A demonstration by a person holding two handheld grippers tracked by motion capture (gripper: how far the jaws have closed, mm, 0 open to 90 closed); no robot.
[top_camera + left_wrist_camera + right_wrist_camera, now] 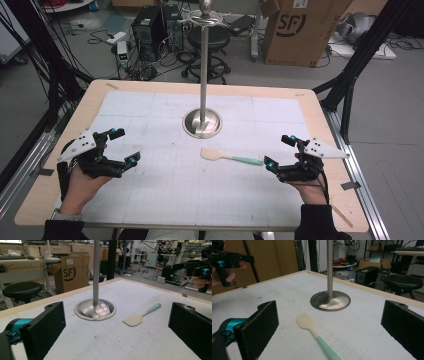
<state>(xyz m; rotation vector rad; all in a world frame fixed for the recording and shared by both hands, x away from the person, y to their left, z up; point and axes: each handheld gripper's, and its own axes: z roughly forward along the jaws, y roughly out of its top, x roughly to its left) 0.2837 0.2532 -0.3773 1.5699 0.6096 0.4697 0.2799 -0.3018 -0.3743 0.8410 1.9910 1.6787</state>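
High view: person's two forearms enter at the near edge of the table (320, 107), one gripper in each hand. Left gripper (124, 146) low over the white gridded mat (150, 190), fingers (43, 327) spread wide, nothing between them. Right gripper (280, 151) likewise, fingers (259, 327) spread, empty.

Spatula (229, 156) lies flat on the mat between the two grippers. Its mint-green handle ends just beside the right fingertips; the pale cream blade points toward the left gripper, well apart from those fingers. Right gripper view: spatula (318, 337) lies in the gap ahead of the fingers, not touching either.

Beyond the spatula, past both sets of fingers: steel stand (202, 122), round dished base on the mat, upright pole.

Farther off, past the table: black stool (210, 40), cardboard box (295, 30), computer towers (150, 30), cables on the floor.
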